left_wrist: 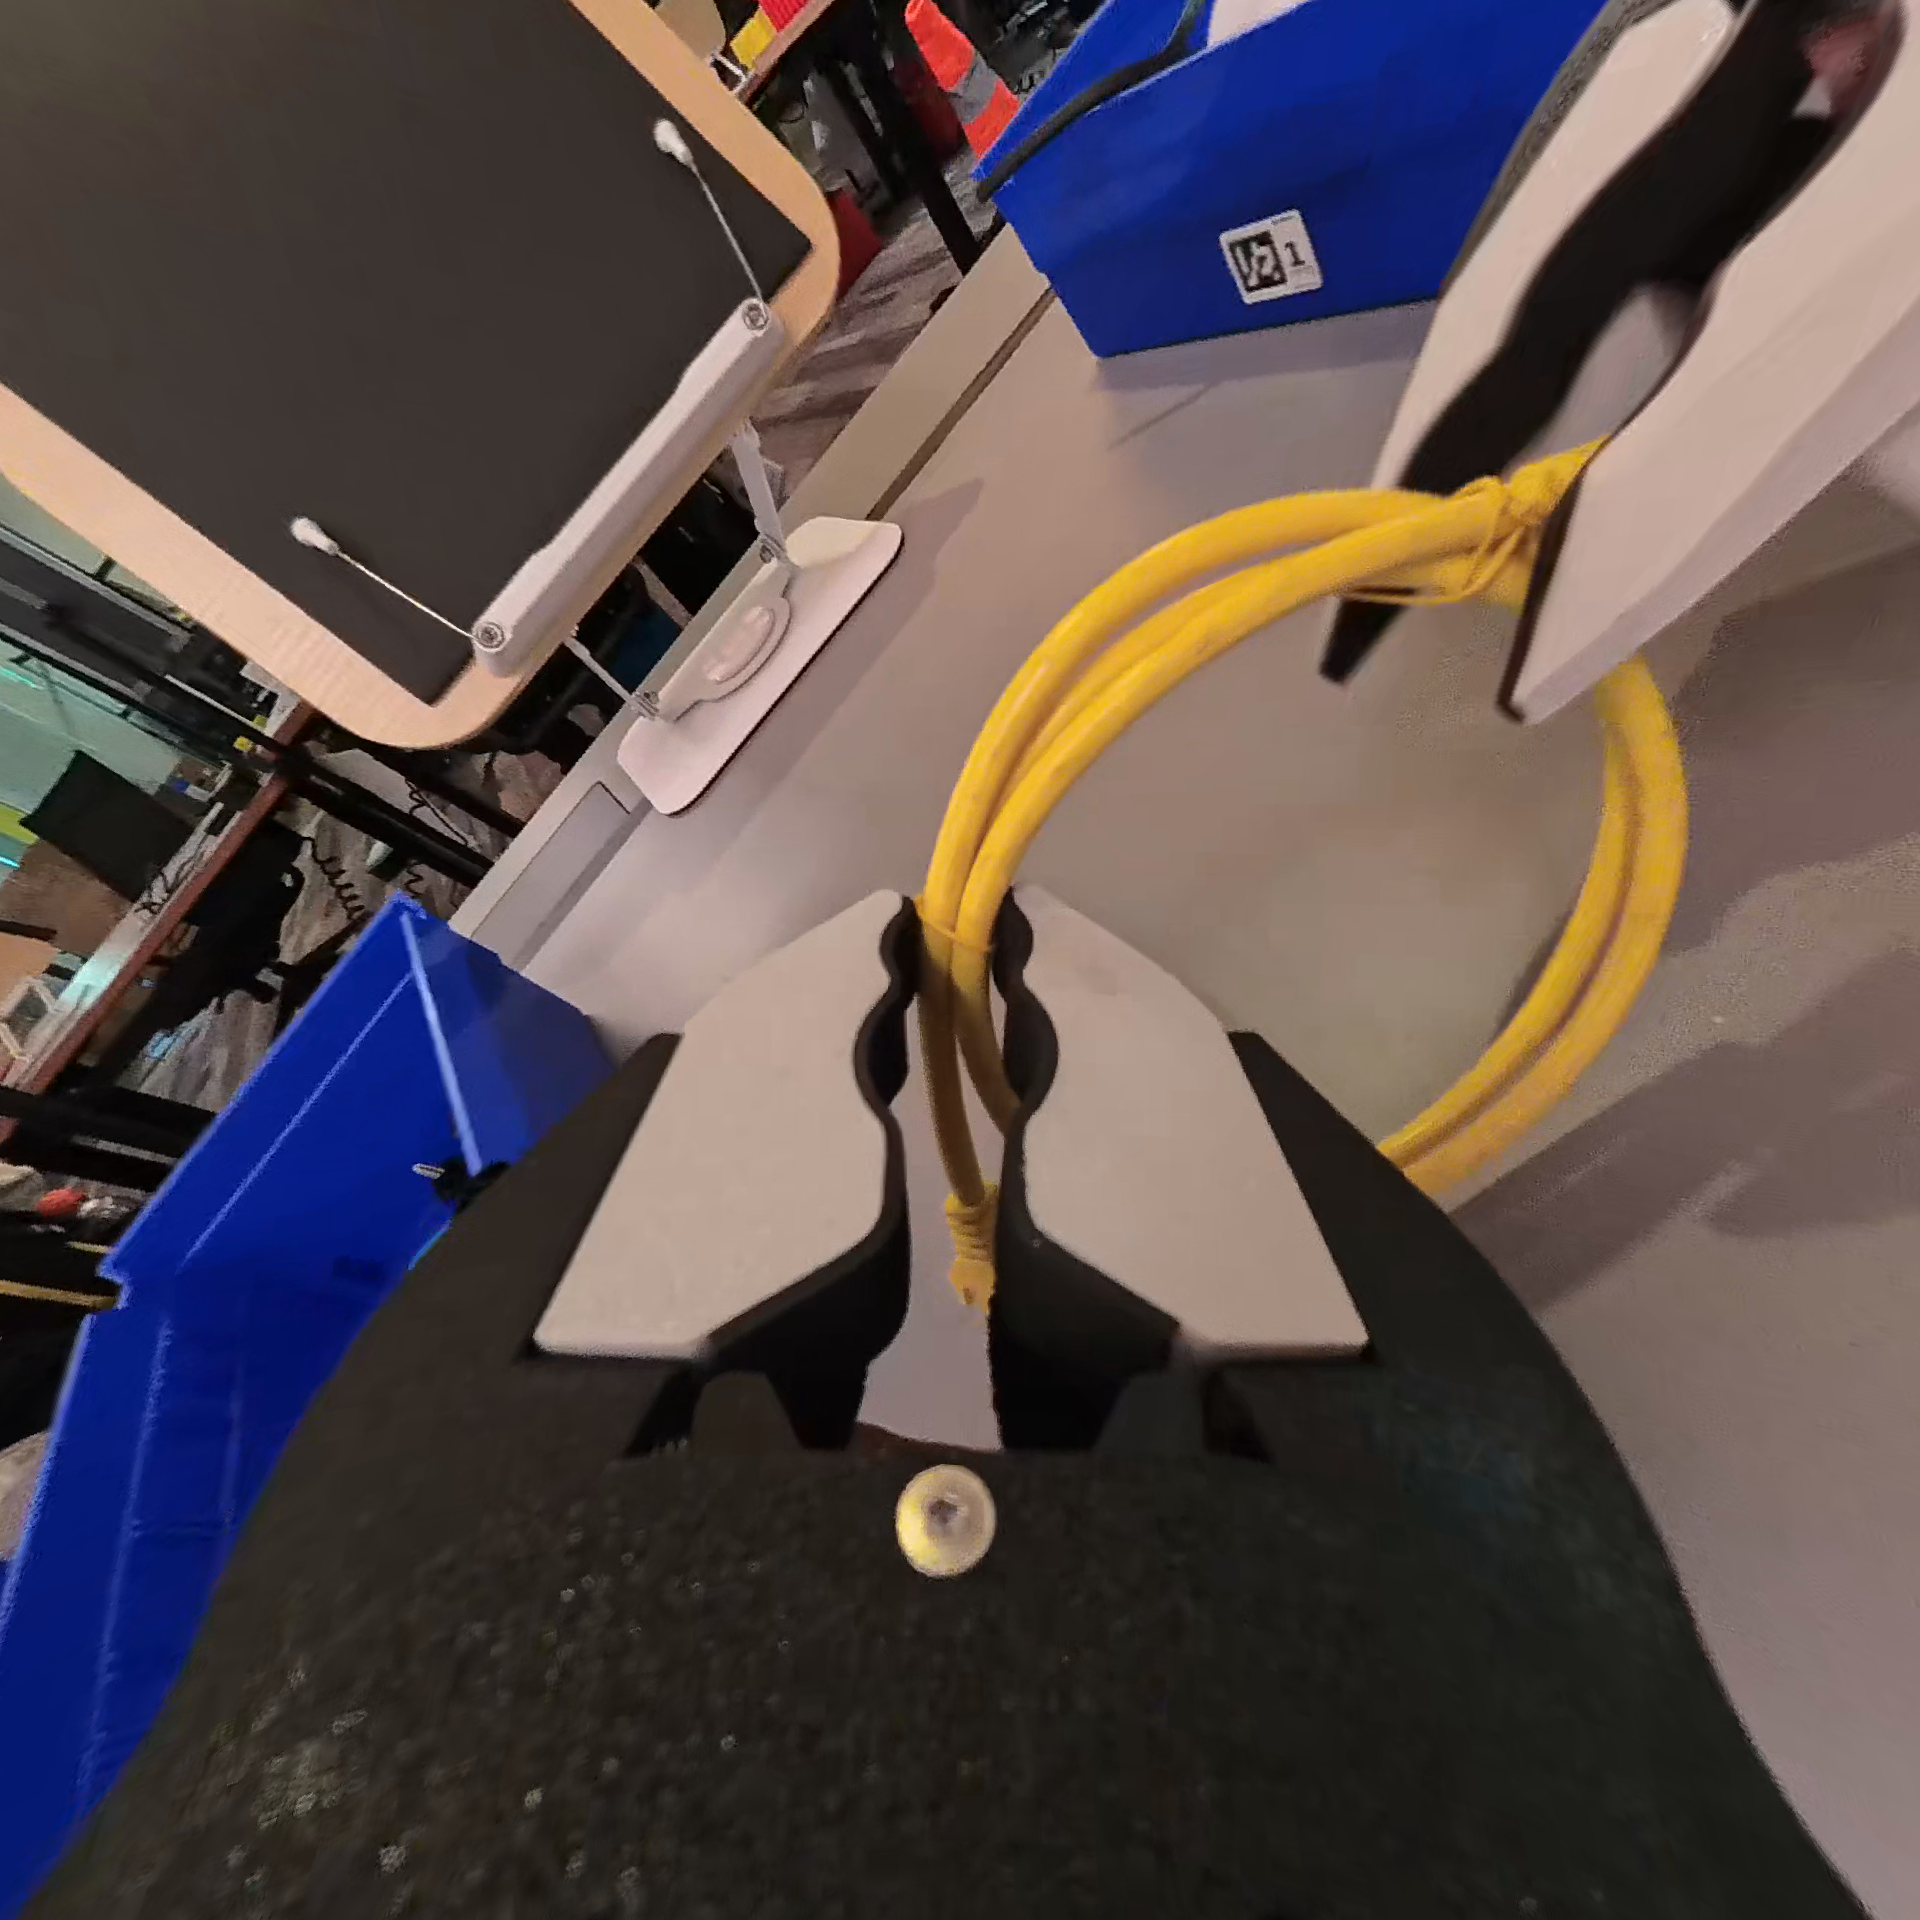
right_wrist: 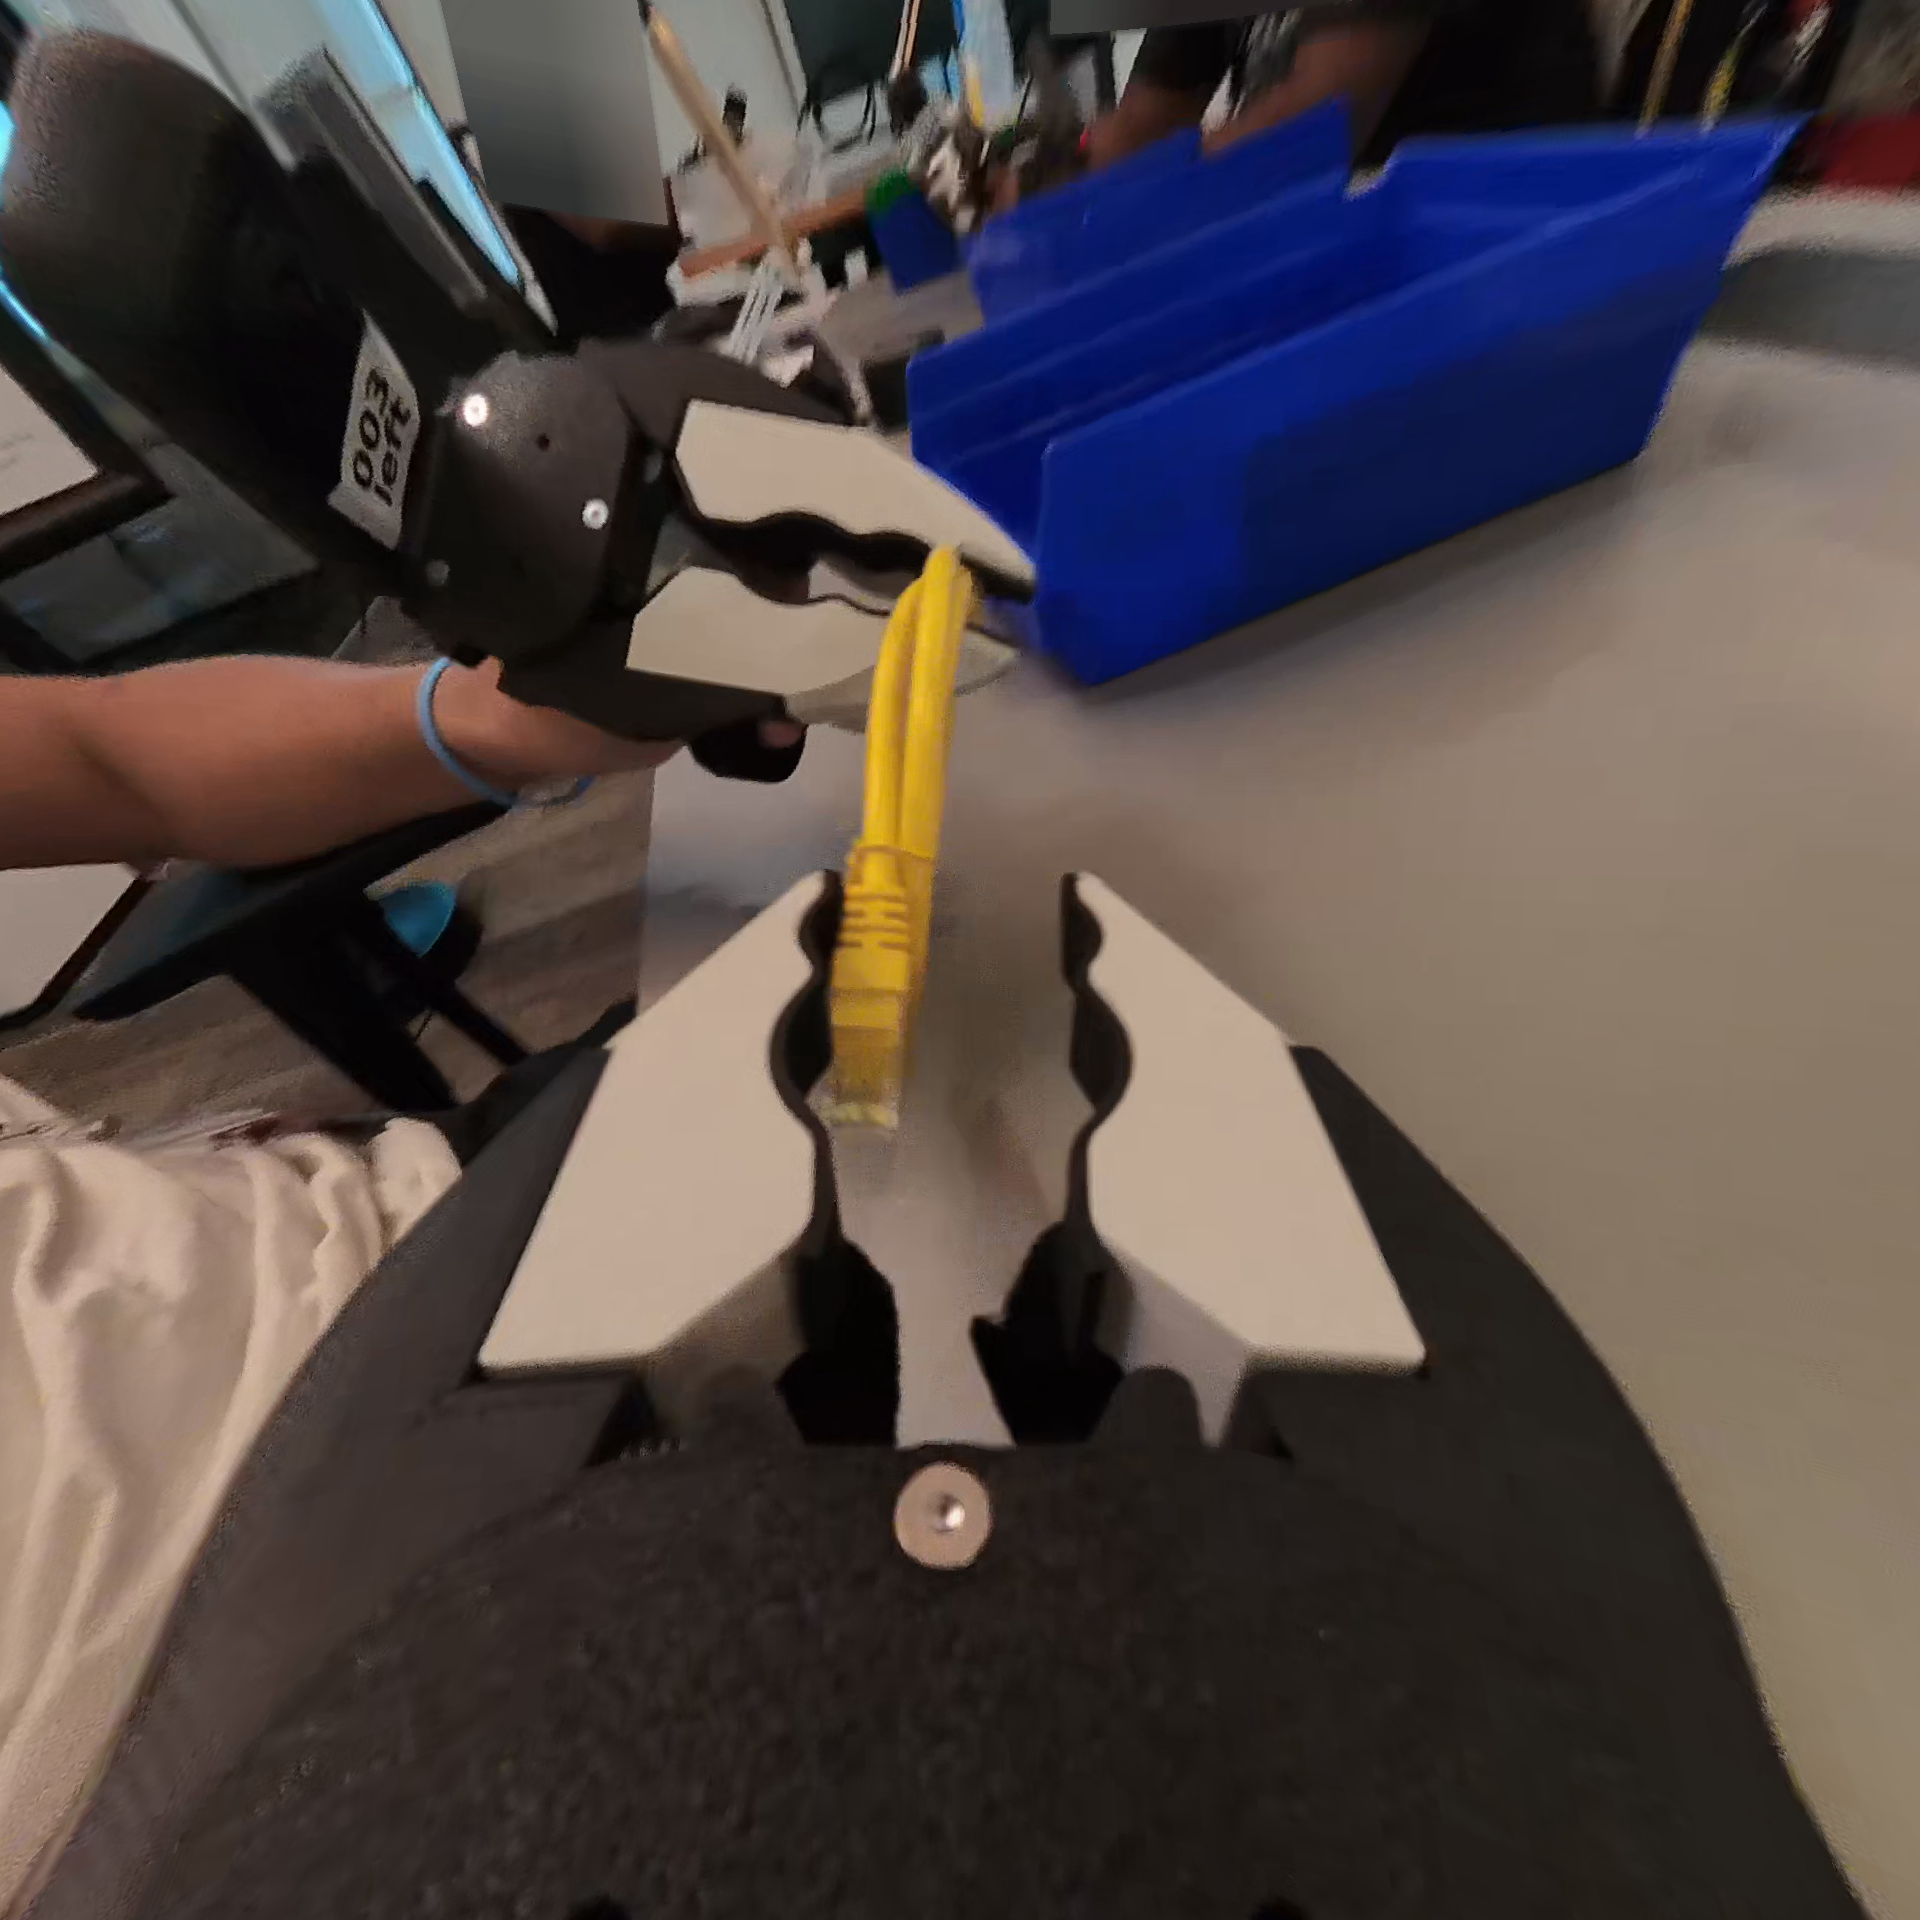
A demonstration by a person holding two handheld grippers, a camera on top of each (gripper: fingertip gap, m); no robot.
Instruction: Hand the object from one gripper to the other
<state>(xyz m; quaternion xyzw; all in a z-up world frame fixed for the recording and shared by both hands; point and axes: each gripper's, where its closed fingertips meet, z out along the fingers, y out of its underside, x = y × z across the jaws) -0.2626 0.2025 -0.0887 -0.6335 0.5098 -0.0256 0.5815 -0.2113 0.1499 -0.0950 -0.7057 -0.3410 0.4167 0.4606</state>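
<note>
A coiled yellow network cable [left_wrist: 1647,831] hangs above the grey table [left_wrist: 1299,935]. My left gripper [left_wrist: 961,925] is shut on two strands of it, with one plug end between the fingers. My right gripper [left_wrist: 1429,686] shows at the upper right, with the tied part of the coil between its fingers. In the right wrist view my right gripper [right_wrist: 948,888] is open. The cable [right_wrist: 914,727] and its yellow plug lie against the left finger, with a gap to the right finger. The left gripper [right_wrist: 1003,613] shows there held by a hand, clamping the cable's far end.
A blue bin with a white tag [left_wrist: 1299,156] stands at the back and another blue bin [left_wrist: 260,1195] at the left table edge; a divided blue bin [right_wrist: 1299,416] shows beyond the cable. A dark screen on a white stand [left_wrist: 758,665] sits at the left. A person's forearm [right_wrist: 260,758] reaches in. The left gripper's tips are roughly 8 cm from the right gripper's.
</note>
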